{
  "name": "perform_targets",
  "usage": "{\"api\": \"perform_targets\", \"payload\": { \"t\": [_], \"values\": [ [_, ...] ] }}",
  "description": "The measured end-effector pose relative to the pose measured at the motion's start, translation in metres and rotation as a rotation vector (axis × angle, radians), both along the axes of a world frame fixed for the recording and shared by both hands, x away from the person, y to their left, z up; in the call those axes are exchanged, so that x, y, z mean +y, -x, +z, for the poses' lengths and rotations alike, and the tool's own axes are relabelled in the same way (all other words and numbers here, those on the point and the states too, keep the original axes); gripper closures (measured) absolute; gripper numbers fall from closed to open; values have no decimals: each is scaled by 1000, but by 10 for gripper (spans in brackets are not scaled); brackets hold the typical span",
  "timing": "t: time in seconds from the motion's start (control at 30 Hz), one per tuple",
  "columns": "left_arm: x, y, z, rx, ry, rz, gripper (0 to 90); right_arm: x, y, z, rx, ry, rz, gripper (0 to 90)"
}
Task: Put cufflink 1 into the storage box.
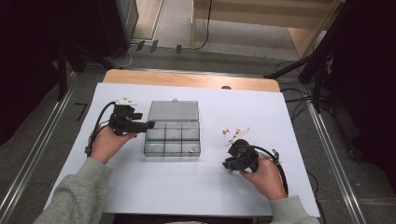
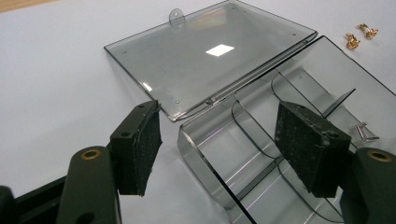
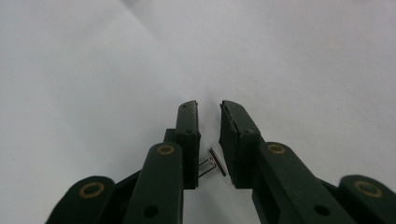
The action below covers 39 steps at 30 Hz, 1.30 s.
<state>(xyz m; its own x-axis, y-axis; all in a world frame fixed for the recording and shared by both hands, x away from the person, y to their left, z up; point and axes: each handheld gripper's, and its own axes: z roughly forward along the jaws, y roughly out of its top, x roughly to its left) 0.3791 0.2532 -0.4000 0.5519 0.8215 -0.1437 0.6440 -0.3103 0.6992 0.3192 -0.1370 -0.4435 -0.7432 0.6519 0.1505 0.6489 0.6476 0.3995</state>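
The small metal pin (image 3: 213,166) lies on the white table cover (image 1: 196,186), between the jaws of my right gripper (image 3: 208,112), well back from the tips and near the pad roots. The jaws are nearly together with a narrow gap left; I cannot tell whether the pads press the pin yet, so I would not call it gripped.

My worry is the pin's place so far back: if the jaws close there, I judge it could twist, pop out sideways or get pinched crooked and drop on the way to the clear compartment box (image 1: 172,139). It is tiny and shiny, so a slip onto the white cover would be hard to spot.

My right hand (image 1: 262,176) holds its gripper low over the cover, right of the box, pointing away from me and slightly left. A few gold-coloured bits (image 1: 230,131) lie just beyond it.

My left gripper (image 2: 219,135) stands wide open astride the box's near-left corner, one pad outside the wall, one over a compartment, holding nothing. The lid (image 2: 205,60) lies open flat behind. A second pin (image 2: 364,131) rests in a compartment.
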Motion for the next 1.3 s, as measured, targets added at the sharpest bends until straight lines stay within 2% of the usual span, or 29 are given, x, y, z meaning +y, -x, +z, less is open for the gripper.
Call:
{"api": "perform_targets", "payload": {
  "t": [0.3,0.77,0.97,1.3],
  "values": [
    [0,0,0,0,3,1,323,-3,0,-7,7,4,6,814],
    [0,0,0,1,-3,0,323,-9,2,-7,27,0,-22,889],
    [0,0,0,0,-1,0,323,-7,2,-6,37,13,-35,898],
    [-1,0,0,3,1,-1,322,-7,0,-2,40,-4,-52,899]
  ]
}}
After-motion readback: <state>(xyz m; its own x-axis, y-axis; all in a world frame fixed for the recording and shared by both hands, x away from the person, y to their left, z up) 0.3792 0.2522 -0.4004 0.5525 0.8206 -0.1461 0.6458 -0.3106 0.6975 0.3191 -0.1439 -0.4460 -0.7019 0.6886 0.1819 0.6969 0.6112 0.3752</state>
